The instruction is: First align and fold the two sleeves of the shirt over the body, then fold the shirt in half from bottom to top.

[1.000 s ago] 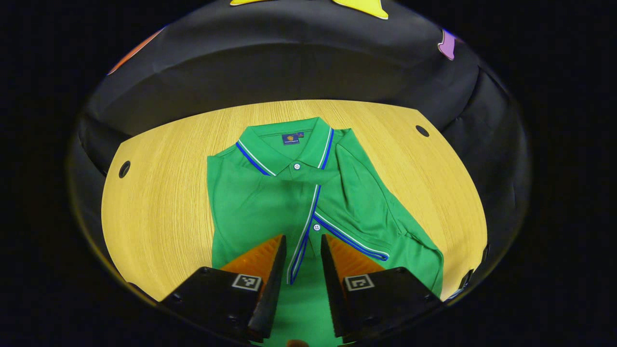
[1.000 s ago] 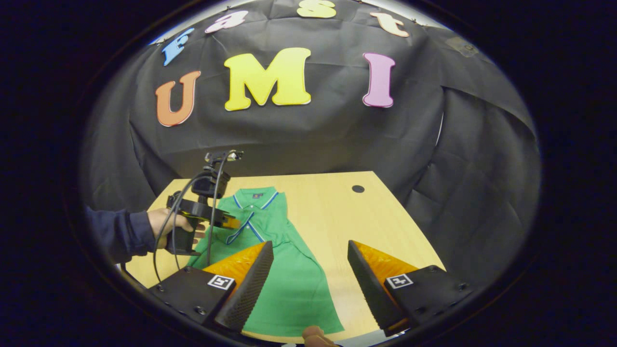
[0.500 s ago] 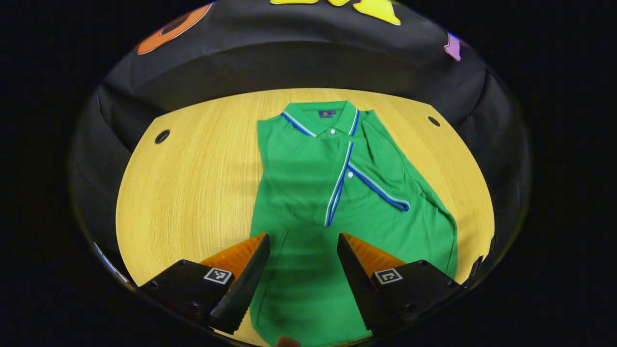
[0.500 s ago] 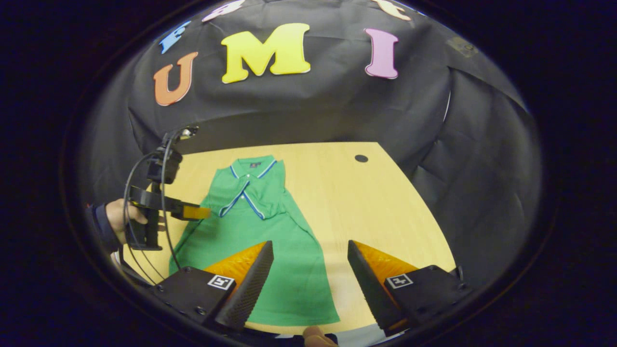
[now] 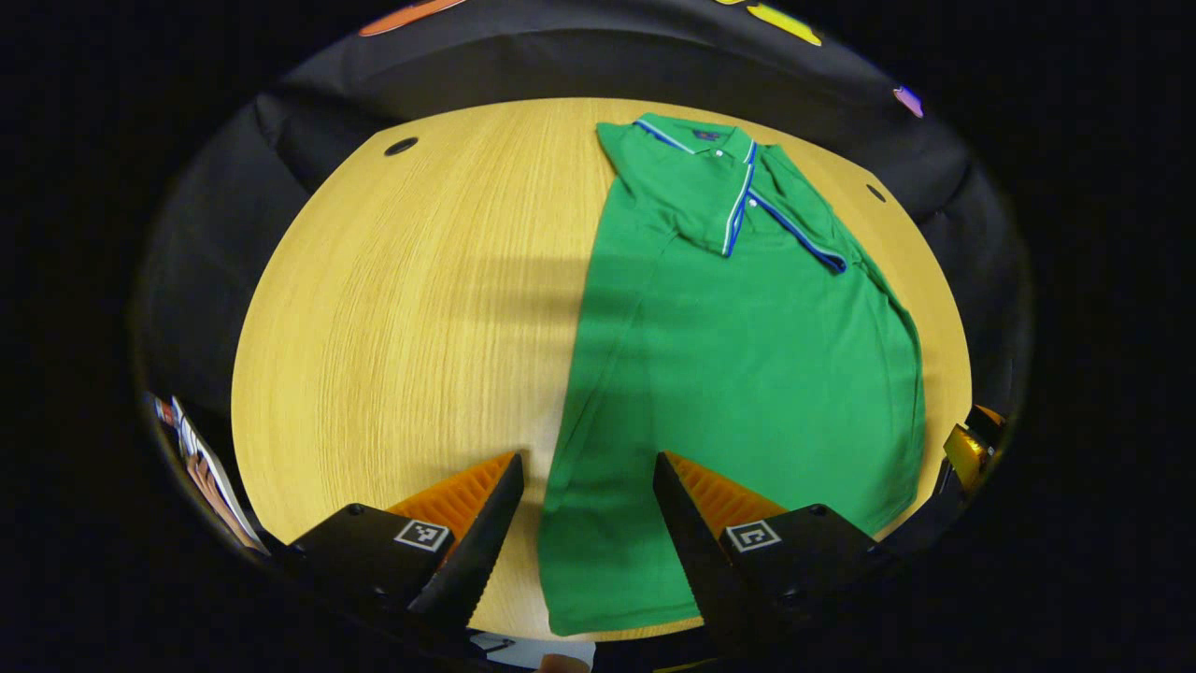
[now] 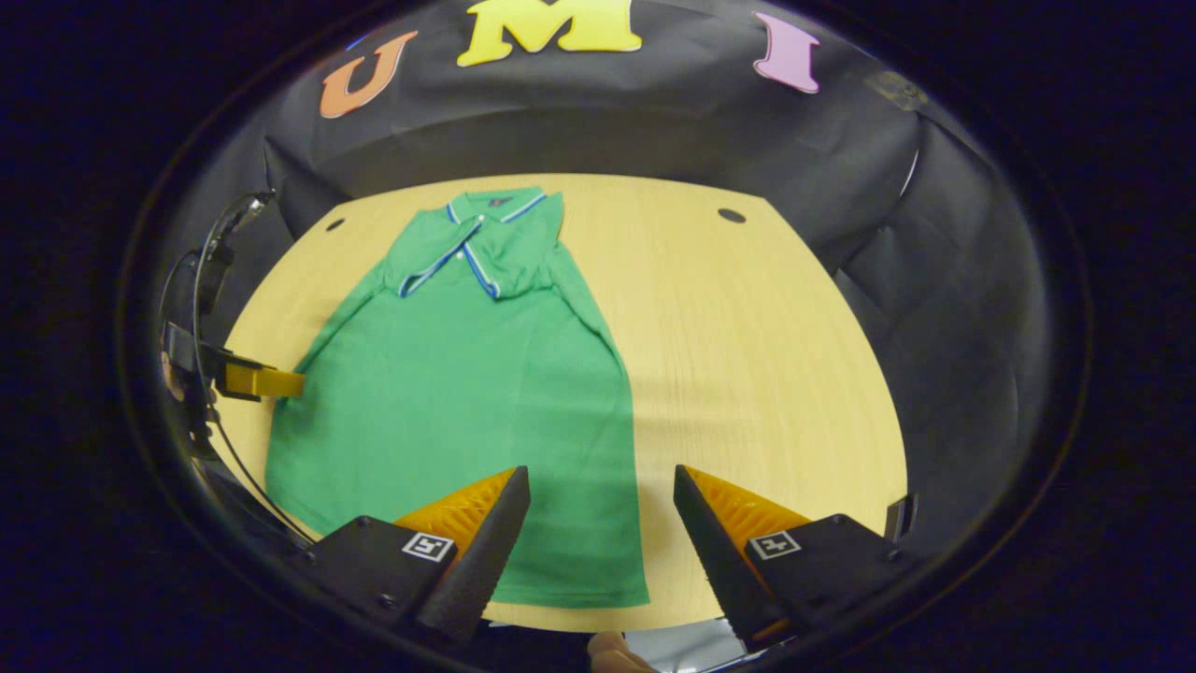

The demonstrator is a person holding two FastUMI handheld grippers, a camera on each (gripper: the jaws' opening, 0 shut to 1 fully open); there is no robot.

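Shirt with unreadable collar label

The shirt ahead of the jaws was plain bright green, its collar and folded sleeve cuffs edged in blue and white stripes. The table beneath was pale yellow wood with fine straight grain and small dark holes.

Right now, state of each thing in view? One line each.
shirt: flat on the table, both sleeves folded over the chest, bottom half not yet folded up.
left hand-held gripper: open, above the hem's left corner.
right hand-held gripper: open, above the hem's right corner.
table: bare wood beside the shirt.
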